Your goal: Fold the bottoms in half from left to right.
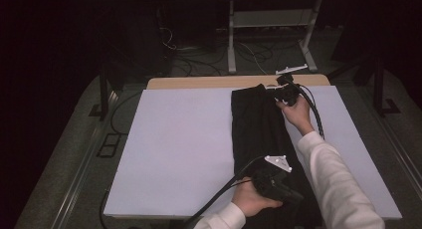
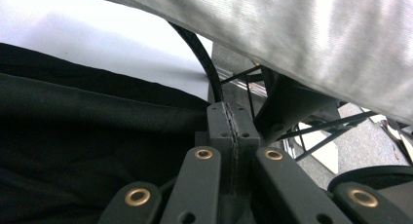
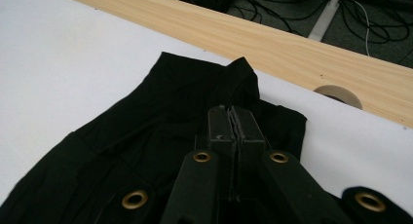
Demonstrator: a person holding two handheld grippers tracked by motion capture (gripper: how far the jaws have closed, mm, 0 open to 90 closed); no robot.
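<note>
Item: black cloth, folded long, lies on white board, right half, near end over front edge.
R gripper: jaws pressed together at far end; I judge pinning fold.
L gripper: jaws together near end, grip unclear; I guess steadying.

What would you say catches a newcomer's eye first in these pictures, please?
The long black fabric garment stands out first, lying folded lengthwise on the right half of the pale white table cover. Next come the two hand-held grippers at its ends: the right gripper over the far end near the bare wooden table edge, the left gripper at the near end, both with jaws closed together. A white sleeve reaches across the cloth.
</note>
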